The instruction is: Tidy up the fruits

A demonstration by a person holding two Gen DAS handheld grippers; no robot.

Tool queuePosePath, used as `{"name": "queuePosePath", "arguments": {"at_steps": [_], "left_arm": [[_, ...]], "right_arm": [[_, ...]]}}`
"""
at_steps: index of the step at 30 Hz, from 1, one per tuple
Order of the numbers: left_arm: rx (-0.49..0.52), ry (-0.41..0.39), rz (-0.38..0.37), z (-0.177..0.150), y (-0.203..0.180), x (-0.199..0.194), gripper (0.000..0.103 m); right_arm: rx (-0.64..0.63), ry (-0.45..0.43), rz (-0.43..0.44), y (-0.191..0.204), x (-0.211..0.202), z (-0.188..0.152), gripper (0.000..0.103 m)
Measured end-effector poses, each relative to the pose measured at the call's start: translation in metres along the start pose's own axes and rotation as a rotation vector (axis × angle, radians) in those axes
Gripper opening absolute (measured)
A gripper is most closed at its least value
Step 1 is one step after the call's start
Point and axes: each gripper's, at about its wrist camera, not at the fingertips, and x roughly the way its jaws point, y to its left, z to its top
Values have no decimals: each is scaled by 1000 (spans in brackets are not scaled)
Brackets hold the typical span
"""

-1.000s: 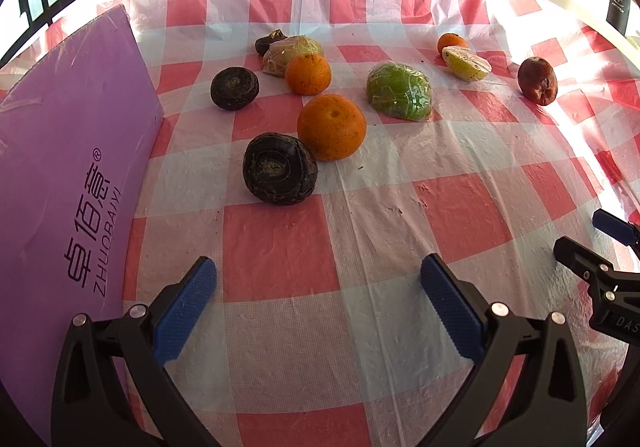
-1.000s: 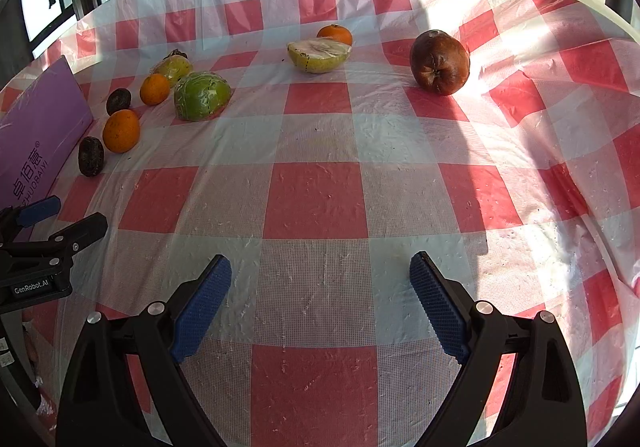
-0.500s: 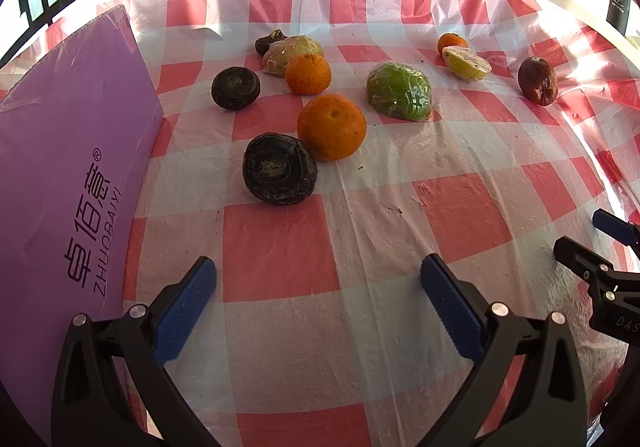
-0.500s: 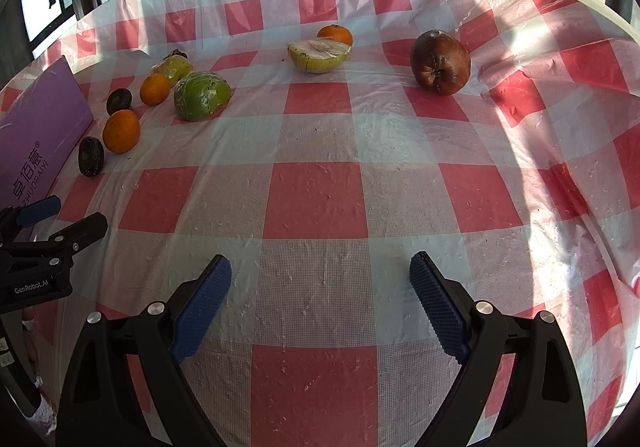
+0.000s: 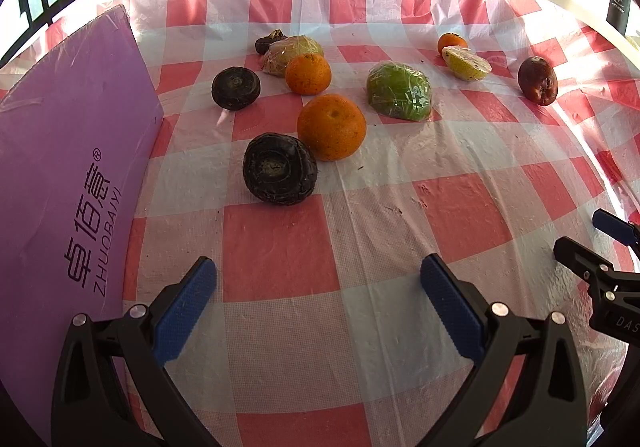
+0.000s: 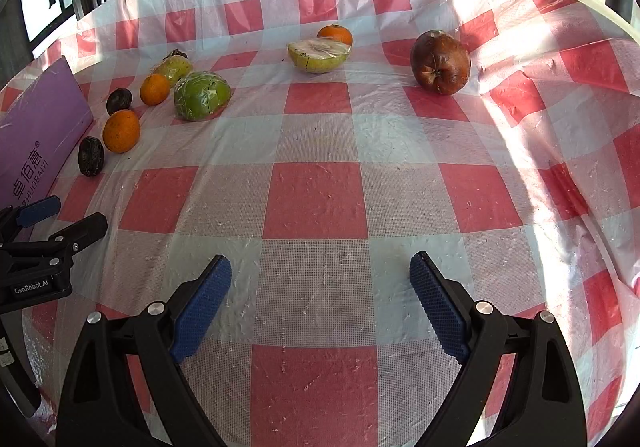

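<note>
Fruits lie on a red-and-white checked tablecloth (image 5: 280, 255). In the left wrist view a dark shrivelled fruit (image 5: 280, 169) sits nearest, an orange (image 5: 331, 126) right behind it, a second dark fruit (image 5: 236, 88), a smaller orange (image 5: 308, 73), a wrapped green fruit (image 5: 400, 91), a wrapped yellow-green fruit (image 5: 294, 51), a cut pale half (image 5: 466, 63), a small orange (image 5: 451, 43) and a brown apple (image 5: 538, 81). My left gripper (image 5: 318, 283) is open and empty, short of the fruits. My right gripper (image 6: 320, 279) is open and empty; the brown apple (image 6: 440, 63) lies far ahead.
A purple board (image 5: 60, 151) with printed lettering stands along the left edge. The right gripper's fingers (image 5: 588, 259) show at the left view's right edge; the left gripper (image 6: 48, 231) shows at the right view's left edge. The cloth is bunched at the right (image 6: 580, 95).
</note>
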Motion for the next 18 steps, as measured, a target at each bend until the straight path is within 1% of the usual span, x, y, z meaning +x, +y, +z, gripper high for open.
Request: {"name": "queuePosePath", "arguments": {"at_steps": [18], "left_arm": [[0,0,0,0,0,0,102]], "right_arm": [[0,0,0,-1,1,0,88]]}}
